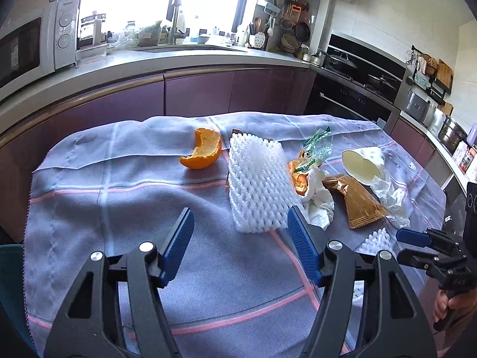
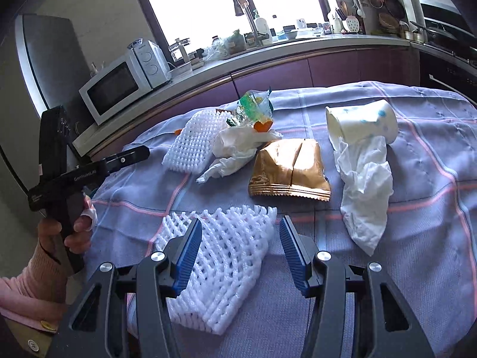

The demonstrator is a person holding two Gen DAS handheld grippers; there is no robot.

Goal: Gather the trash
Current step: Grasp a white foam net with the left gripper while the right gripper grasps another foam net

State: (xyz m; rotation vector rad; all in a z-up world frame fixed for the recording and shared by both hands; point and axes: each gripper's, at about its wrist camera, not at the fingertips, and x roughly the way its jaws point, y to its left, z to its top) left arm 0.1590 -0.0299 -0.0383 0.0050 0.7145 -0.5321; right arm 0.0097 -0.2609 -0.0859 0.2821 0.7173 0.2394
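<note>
Trash lies on a checked cloth (image 1: 119, 197) over a table. In the left wrist view: an orange peel (image 1: 204, 149), a white foam net (image 1: 258, 185), a green wrapper (image 1: 317, 146), a crumpled tissue (image 1: 320, 203), a brown packet (image 1: 357, 203) and a tipped paper cup (image 1: 362, 164). My left gripper (image 1: 240, 241) is open and empty, just short of the foam net. My right gripper (image 2: 240, 253) is open above a second foam net (image 2: 226, 268); its left finger overlaps the net. The brown packet (image 2: 289, 170), cup (image 2: 360, 125) and a white tissue (image 2: 366, 191) lie beyond.
A kitchen counter (image 1: 190, 59) with a sink, bottles and a microwave (image 2: 119, 86) runs behind the table. A stove and oven (image 1: 354, 89) stand at the right. The left gripper's handle (image 2: 68, 173) and hand show at the right wrist view's left edge.
</note>
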